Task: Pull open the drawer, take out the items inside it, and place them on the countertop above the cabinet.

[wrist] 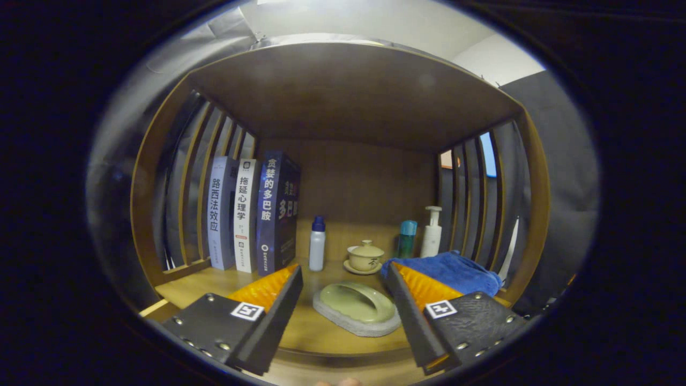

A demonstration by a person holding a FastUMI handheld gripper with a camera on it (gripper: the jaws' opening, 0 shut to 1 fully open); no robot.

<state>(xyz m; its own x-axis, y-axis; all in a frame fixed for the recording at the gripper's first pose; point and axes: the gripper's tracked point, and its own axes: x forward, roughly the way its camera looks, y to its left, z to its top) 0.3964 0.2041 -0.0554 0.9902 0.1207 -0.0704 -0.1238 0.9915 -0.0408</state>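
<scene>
My gripper is open, its two fingers spread wide with nothing held between them. Just ahead of the fingers, lying flat on the wooden countertop, is a pale green oval brush with a grey base. It sits in the gap between the fingers but neither finger touches it. A folded blue towel lies on the countertop beside and behind the right finger. The drawer and cabinet front are below the fingers, out of sight.
Three upright books stand at the back left. A white bottle with a blue cap, a lidded beige cup on a saucer, a teal bottle and a white pump bottle line the back. Slatted side walls and a wooden roof enclose the shelf.
</scene>
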